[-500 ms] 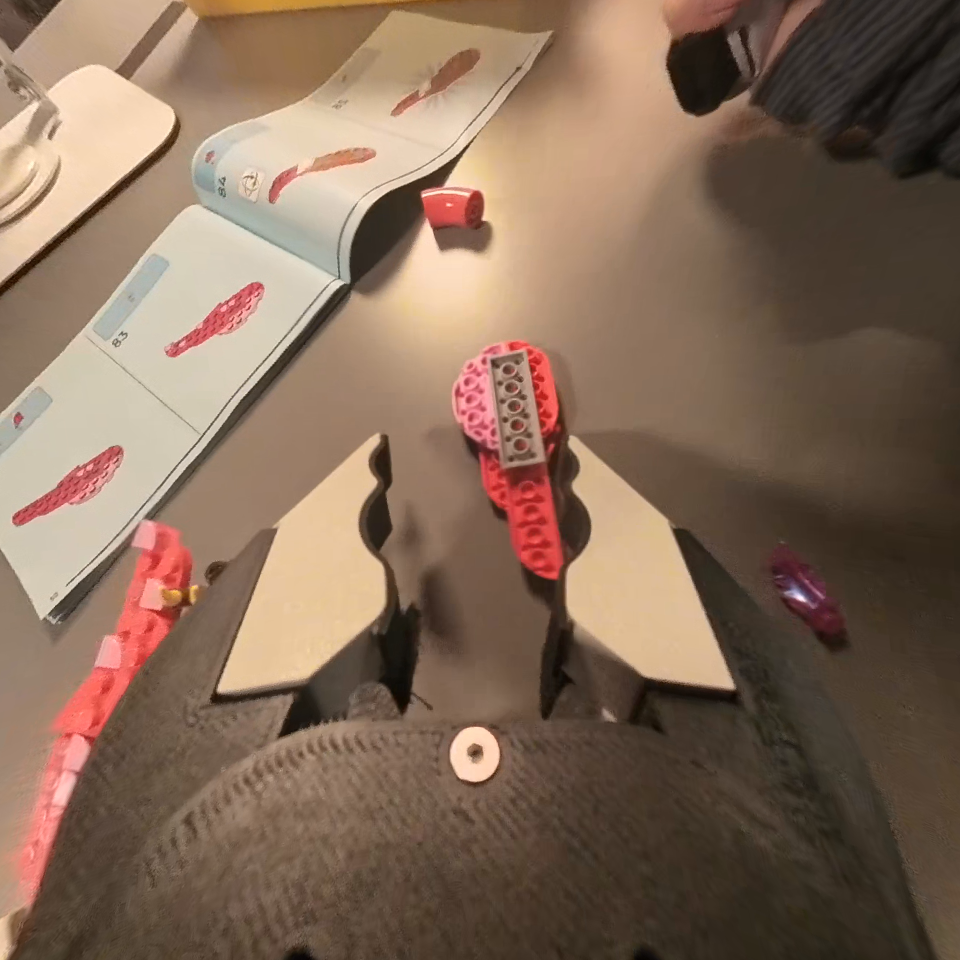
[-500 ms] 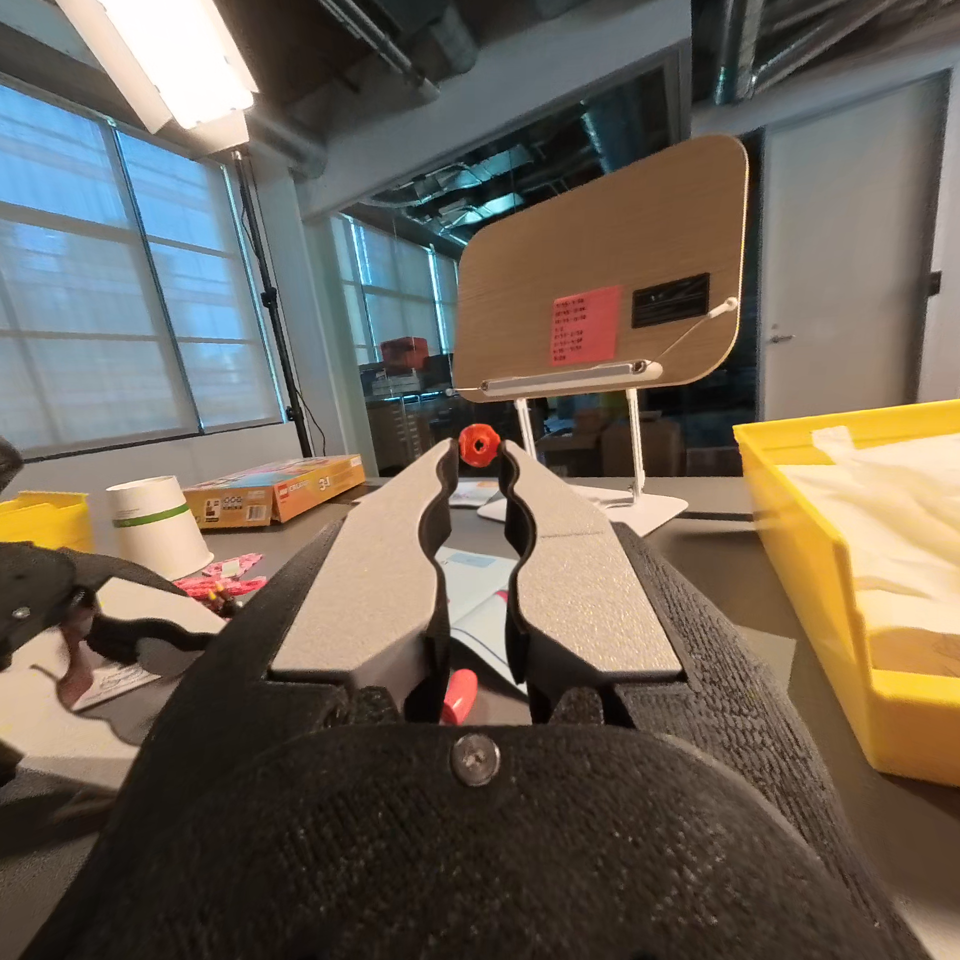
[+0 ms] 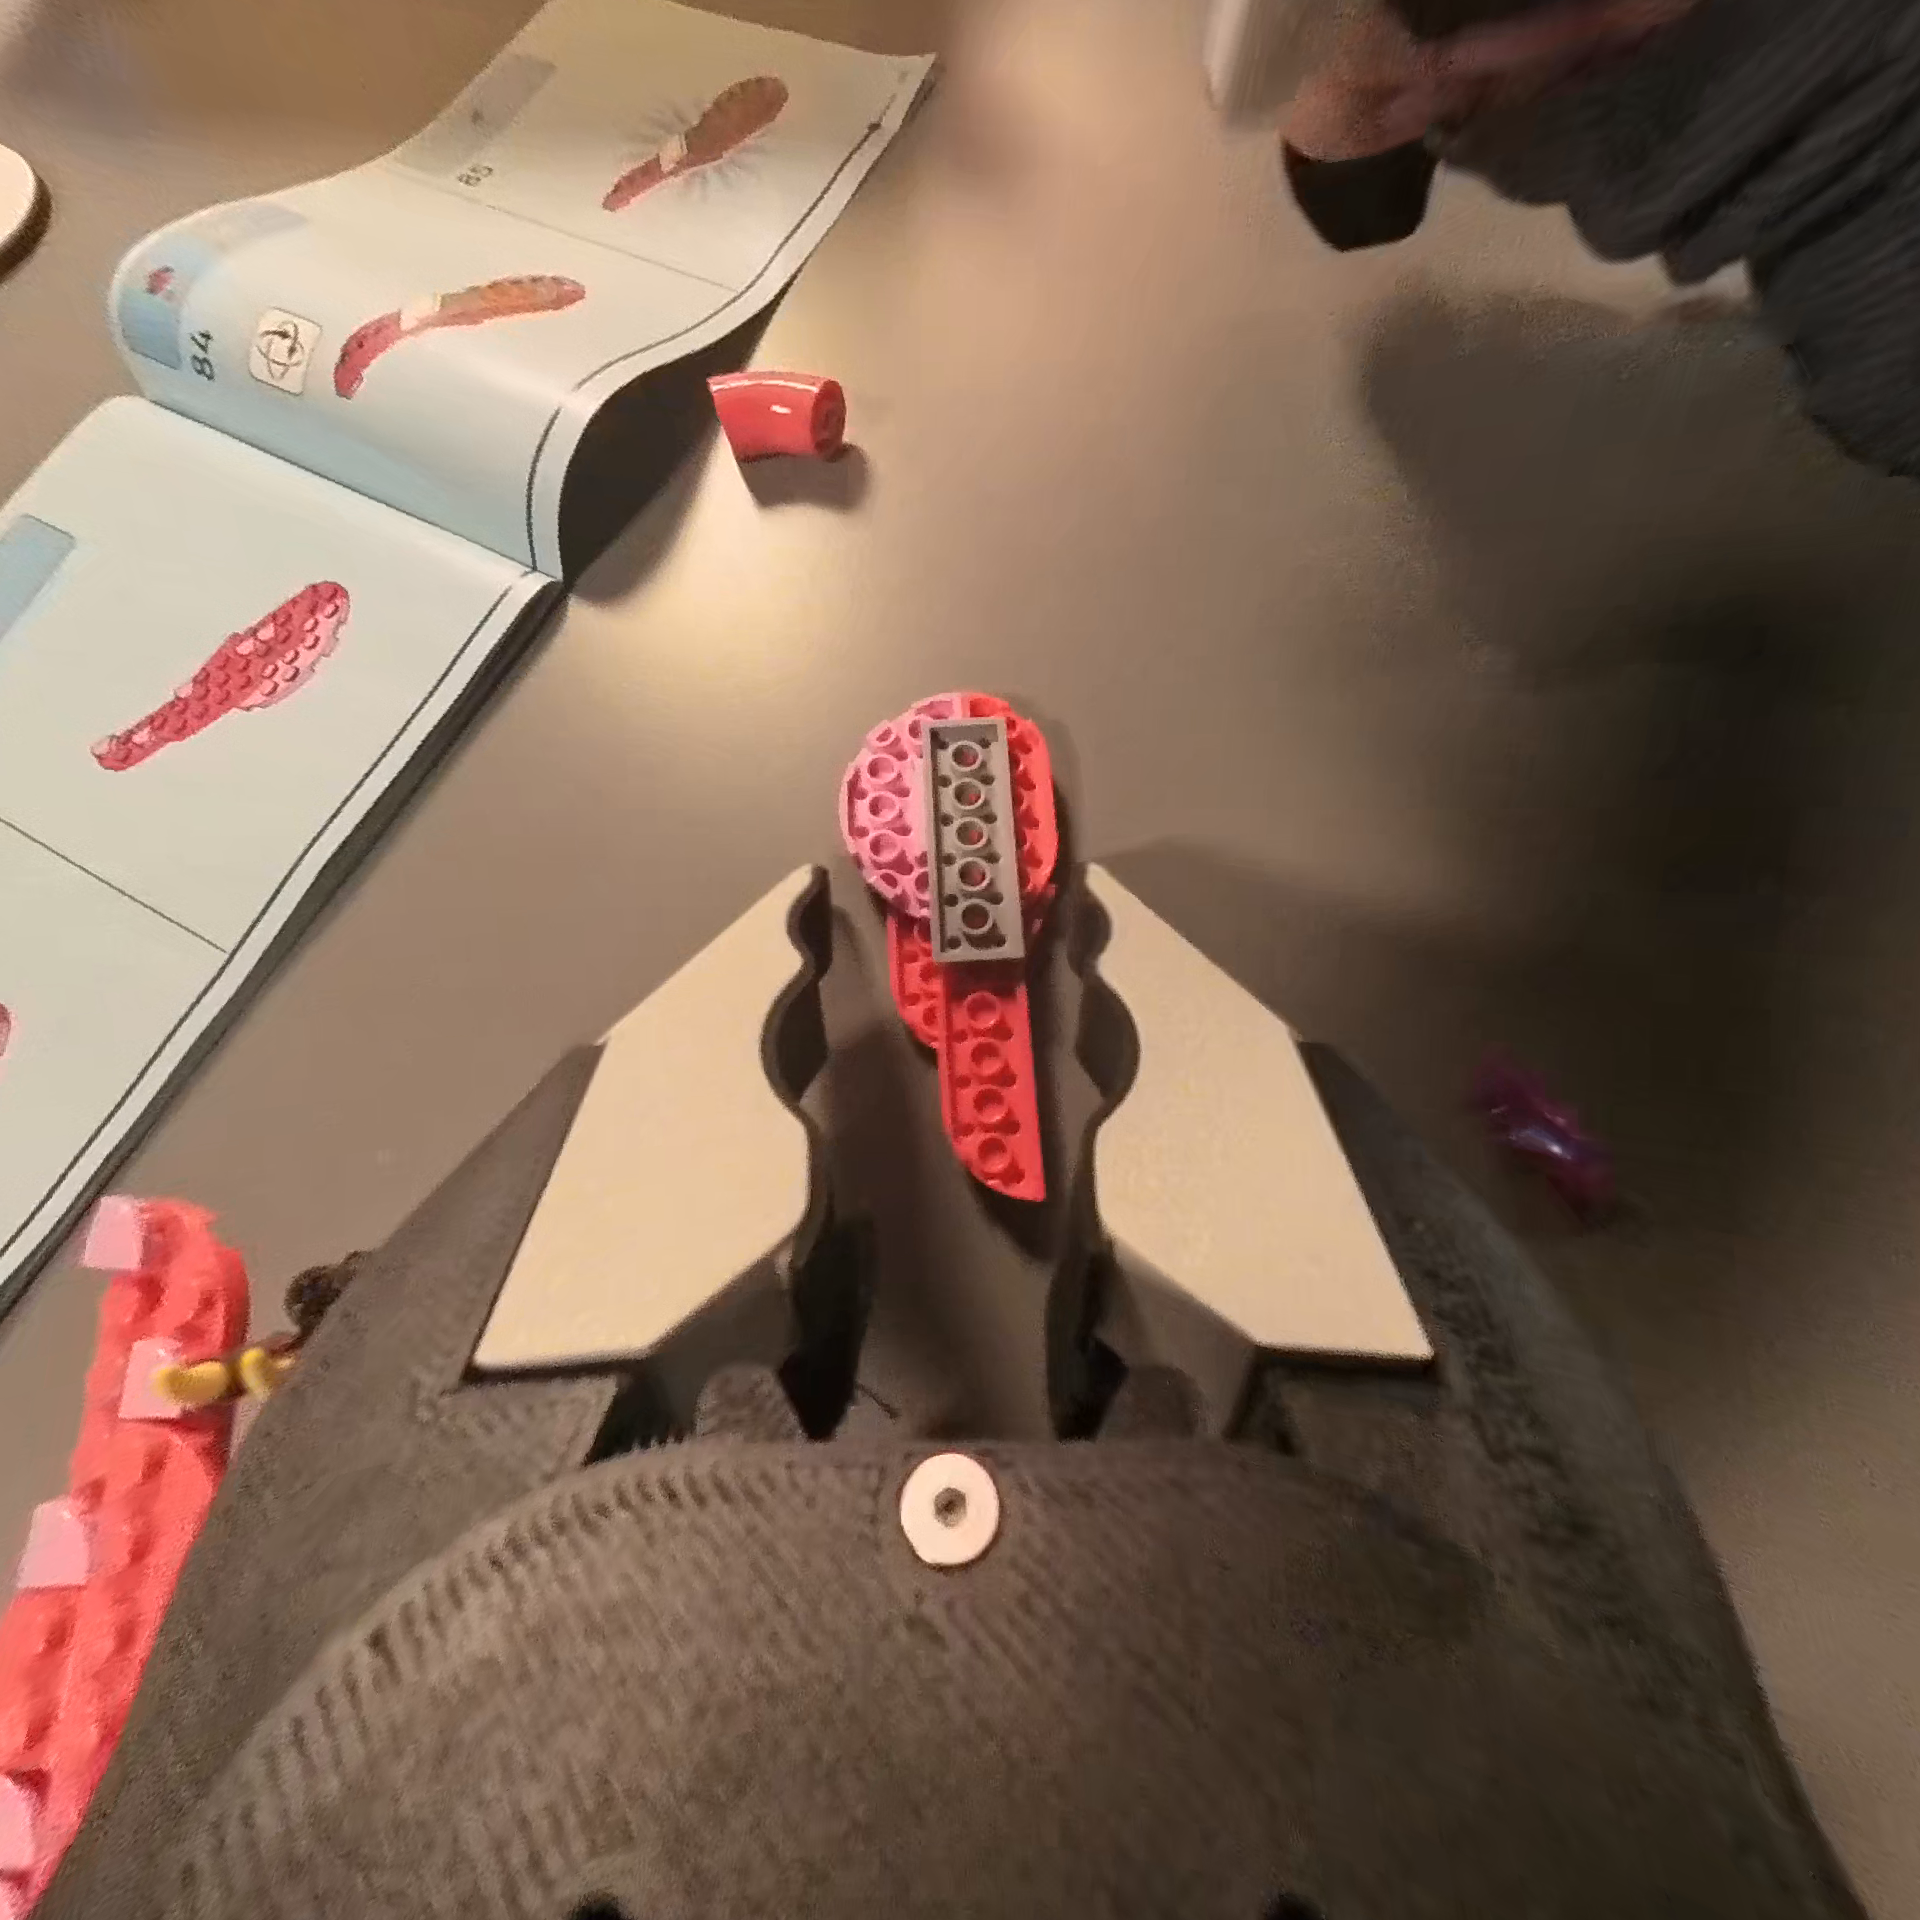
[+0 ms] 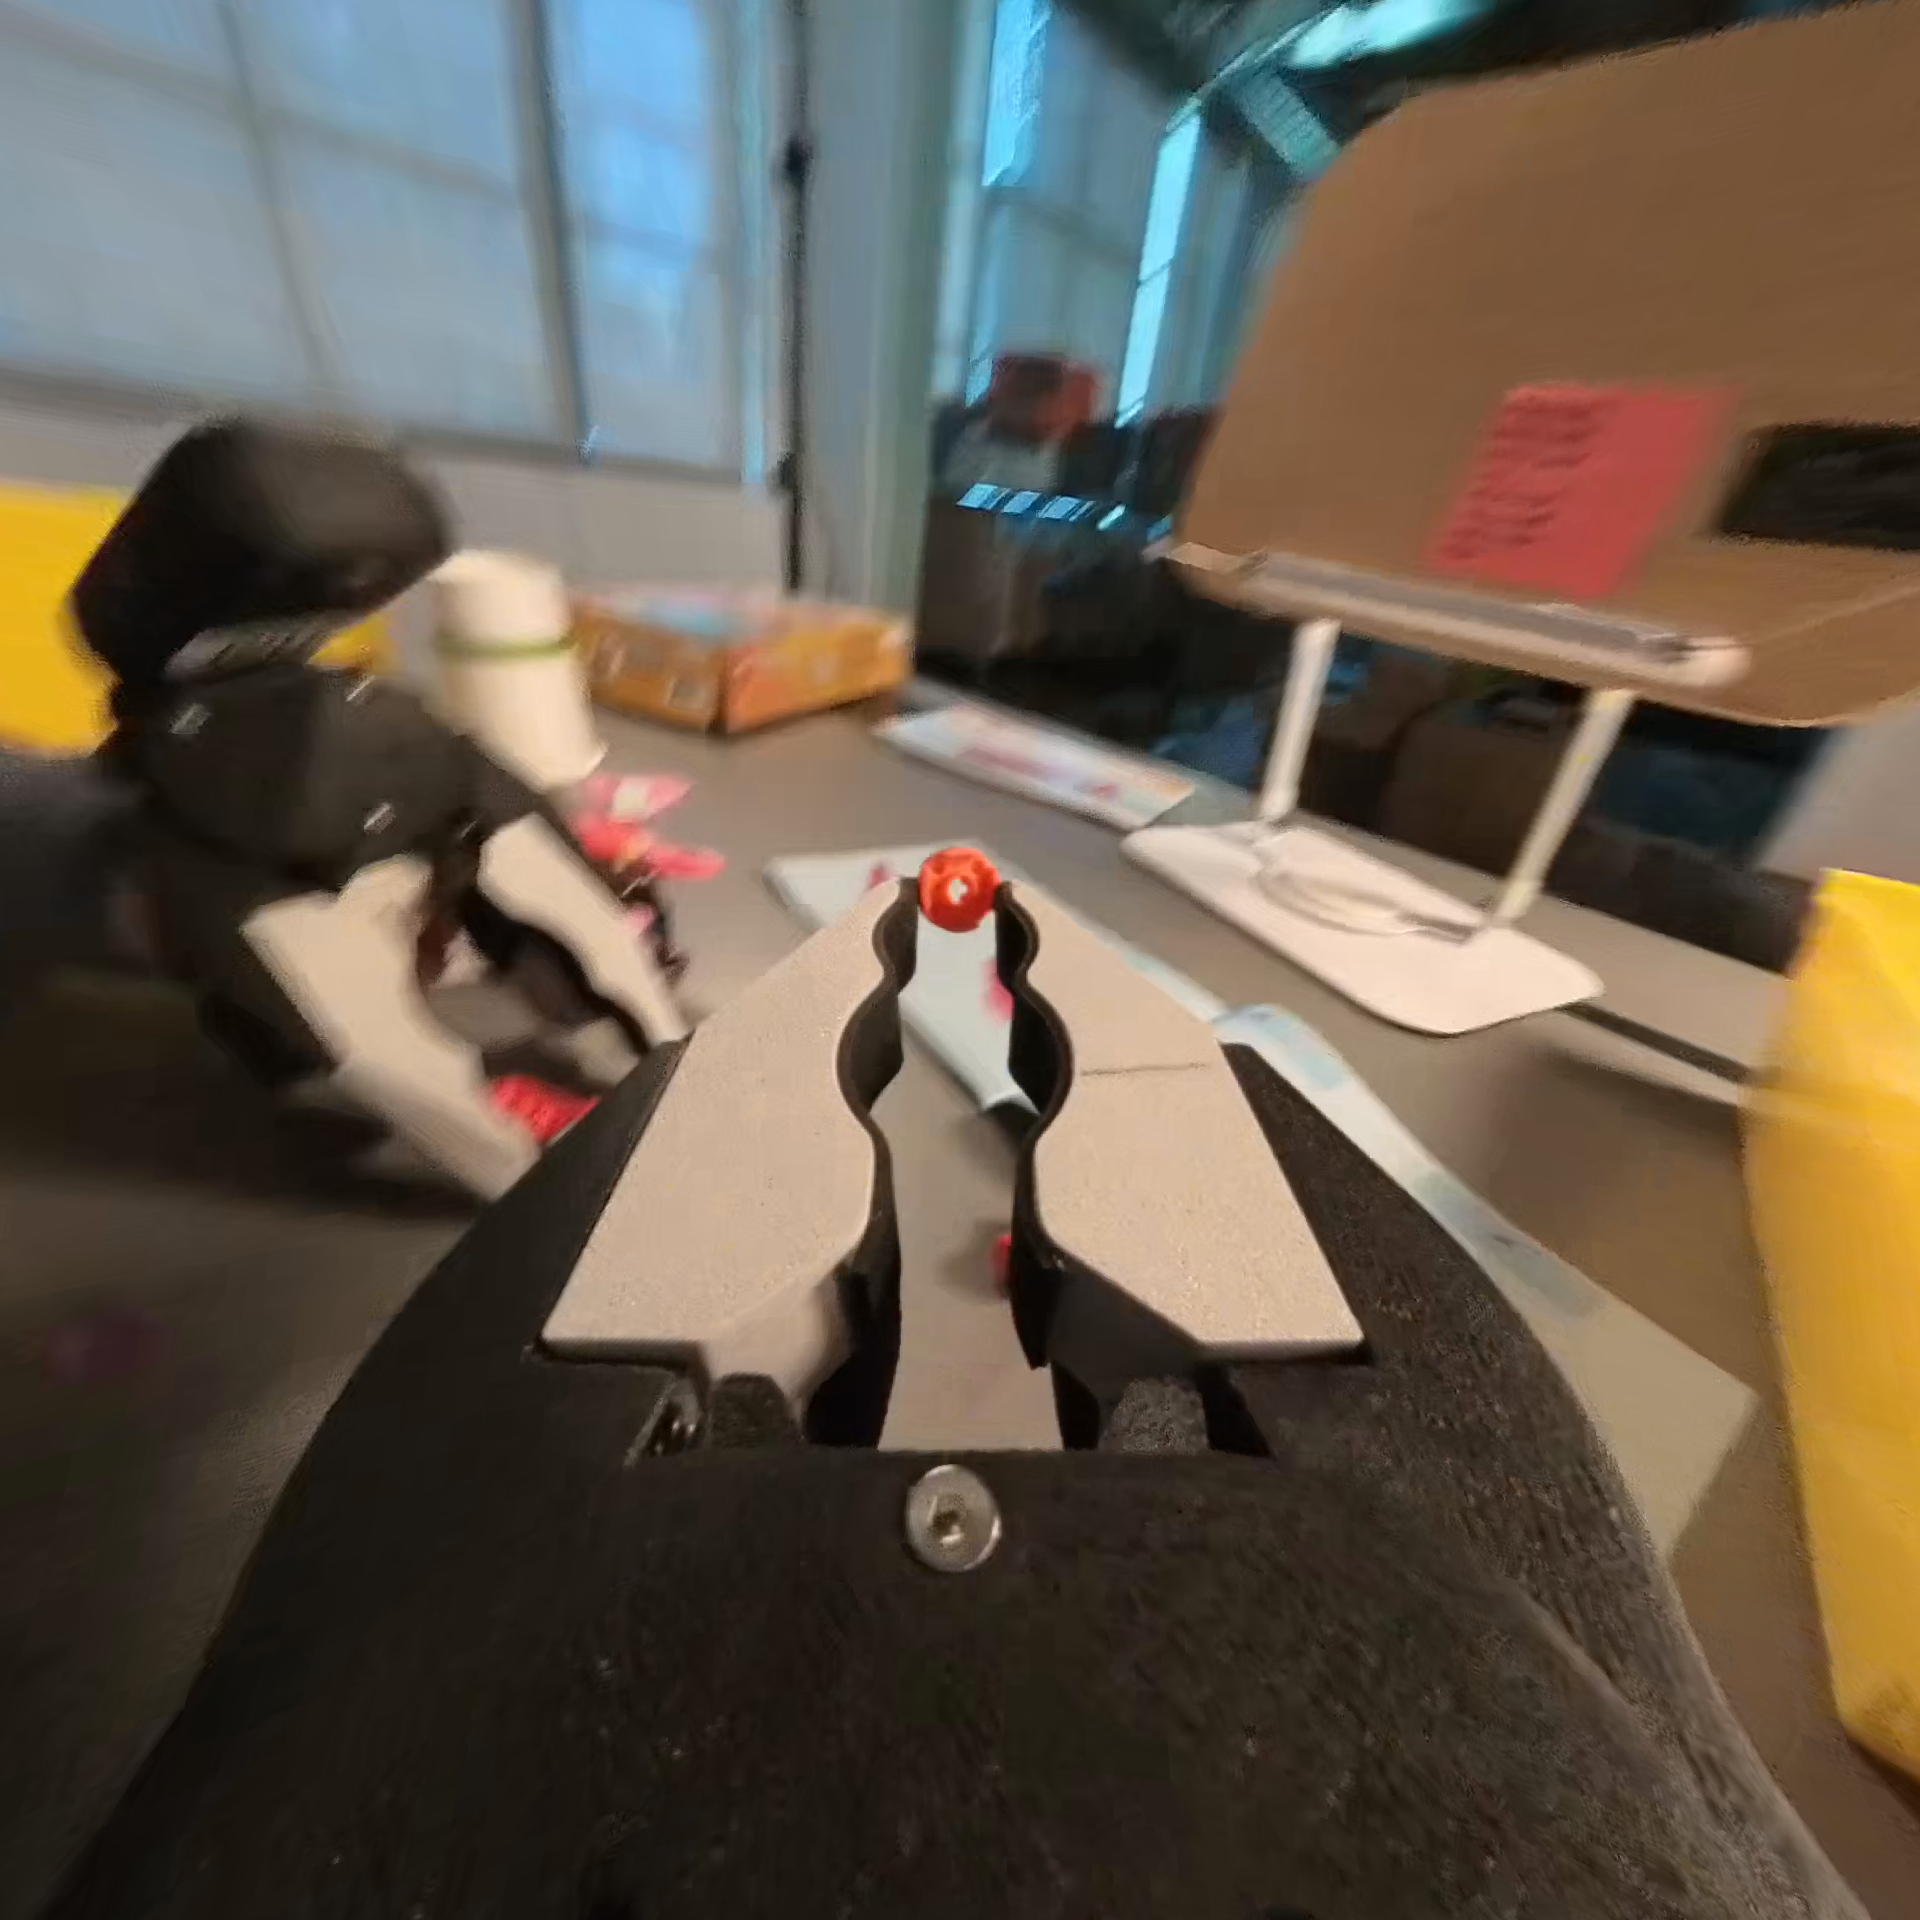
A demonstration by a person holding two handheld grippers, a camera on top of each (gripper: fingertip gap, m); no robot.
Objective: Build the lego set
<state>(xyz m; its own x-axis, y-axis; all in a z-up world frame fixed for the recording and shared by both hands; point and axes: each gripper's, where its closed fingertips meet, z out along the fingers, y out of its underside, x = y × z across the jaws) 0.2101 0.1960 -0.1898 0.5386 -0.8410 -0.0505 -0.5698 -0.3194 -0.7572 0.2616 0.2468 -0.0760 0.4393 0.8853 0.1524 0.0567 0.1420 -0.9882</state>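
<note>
A coral and pink brick assembly (image 3: pixel 977 1049) with a grey plate (image 3: pixel 971 842) on top lies flat on the grey table (image 3: pixel 1247 623). My left gripper (image 3: pixel 956 883) is open and straddles it; the left pad stands clear of it and the right pad is close beside it. This gripper also shows blurred in the right wrist view (image 4: pixel 582 1091), tilted down over the red assembly (image 4: pixel 535 1103). My right gripper (image 4: pixel 958 906) is shut on a small red round piece (image 4: pixel 958 886), pinched at the fingertips above the table.
An open instruction booklet (image 3: pixel 312 520) lies at the left, with a coral curved piece (image 3: pixel 779 414) beside it. A long coral build (image 3: pixel 114 1455) and a purple piece (image 3: pixel 1543 1132) flank the left gripper. A board on a white stand (image 4: pixel 1558 468), a yellow bin (image 4: pixel 1849 1299), a paper cup (image 4: pixel 509 665) and an orange box (image 4: pixel 738 655) stand around. The grippers' ends are close to 15 cm from one another.
My left gripper's jaws have narrowed around the assembly, which stays on the table. My right gripper has swung towards the left gripper and still pinches the red piece.
</note>
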